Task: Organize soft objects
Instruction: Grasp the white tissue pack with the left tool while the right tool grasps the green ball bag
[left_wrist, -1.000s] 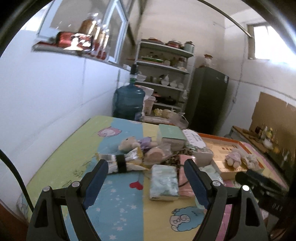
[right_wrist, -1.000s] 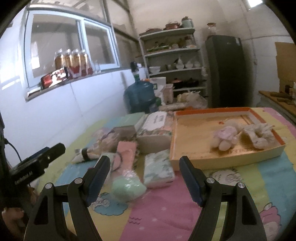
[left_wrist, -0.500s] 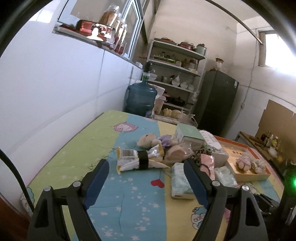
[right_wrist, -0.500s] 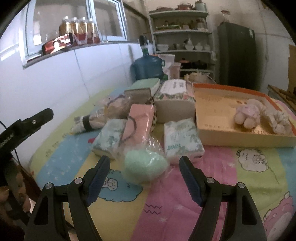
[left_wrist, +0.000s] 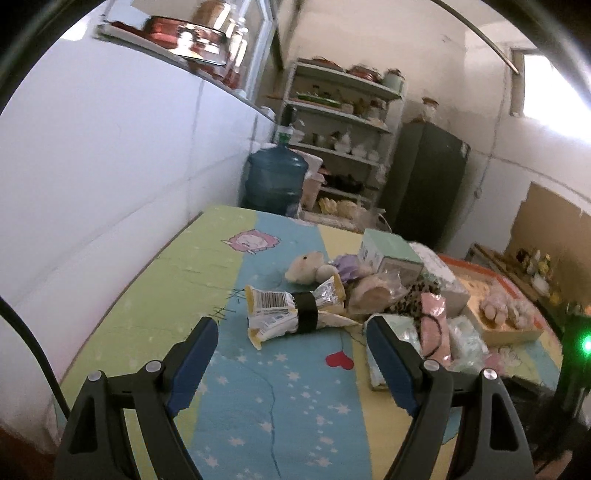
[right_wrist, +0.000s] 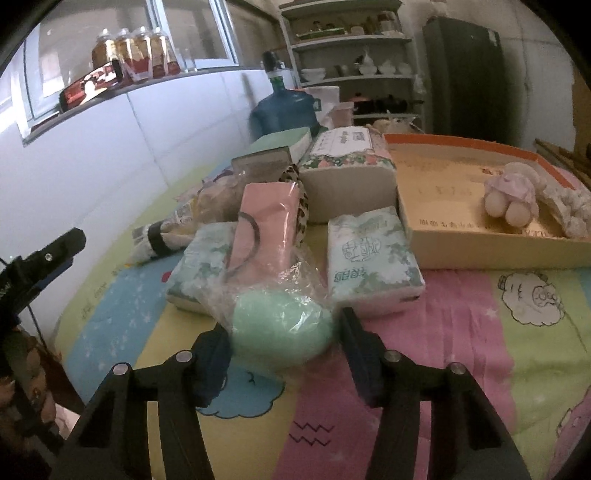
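A pale green soft lump in a clear plastic bag (right_wrist: 280, 328) lies on the cartoon tablecloth, between the fingers of my right gripper (right_wrist: 282, 325). The jaws are closing on it and the pads stand right at the bag's sides. Behind it lie two tissue packs (right_wrist: 369, 266) (right_wrist: 199, 273) and a pink pouch (right_wrist: 266, 225). The orange-rimmed tray (right_wrist: 443, 177) holds a pink plush (right_wrist: 509, 195) and a fluffy white piece (right_wrist: 565, 206). My left gripper (left_wrist: 290, 326) is open and holds nothing, just short of a banded snack-packet bundle (left_wrist: 291, 310). A cream teddy (left_wrist: 306, 266) lies beyond.
A large tissue block (right_wrist: 347, 173) and a green box (right_wrist: 280, 147) stand at the back of the pile. The white wall runs along the table's left side. A blue water jug (left_wrist: 275, 181), shelves and a dark fridge (left_wrist: 424, 184) stand past the far edge.
My right gripper has sunk to the green bagged lump and its jaws have narrowed around it. My left gripper has shifted left, and the snack bundle now lies straight ahead of it.
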